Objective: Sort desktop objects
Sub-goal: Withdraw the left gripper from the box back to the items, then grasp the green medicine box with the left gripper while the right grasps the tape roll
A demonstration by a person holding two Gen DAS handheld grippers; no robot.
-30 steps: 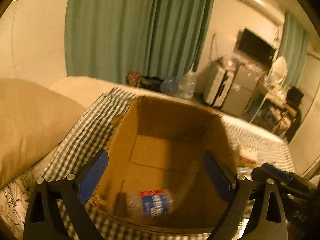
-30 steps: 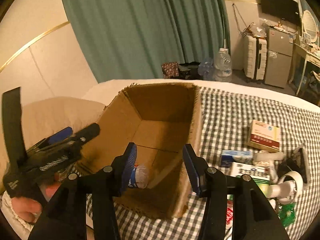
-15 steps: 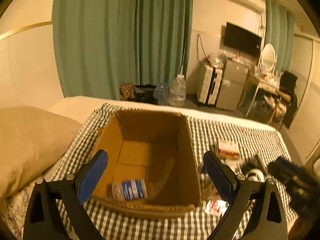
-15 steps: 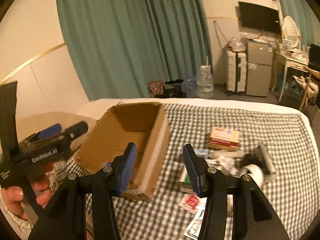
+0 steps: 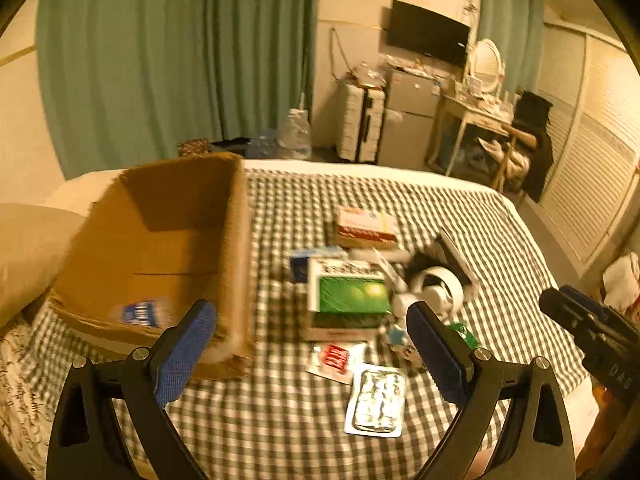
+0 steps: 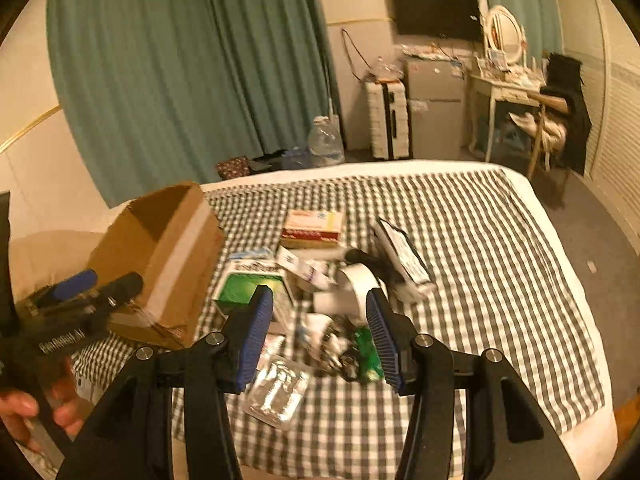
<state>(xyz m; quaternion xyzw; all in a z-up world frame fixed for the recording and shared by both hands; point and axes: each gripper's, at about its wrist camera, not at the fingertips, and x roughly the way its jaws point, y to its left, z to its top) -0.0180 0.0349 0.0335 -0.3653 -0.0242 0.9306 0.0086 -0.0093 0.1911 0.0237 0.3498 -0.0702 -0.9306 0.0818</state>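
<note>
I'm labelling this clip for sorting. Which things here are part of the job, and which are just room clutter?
Job:
cardboard box
bottle inside it
green box
red-and-white box
tape roll
foil blister pack

Lying about:
pillow
suitcase
television
water jug

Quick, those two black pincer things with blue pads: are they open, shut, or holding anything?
Left gripper: open, holding nothing.
Right gripper: open, holding nothing.
</note>
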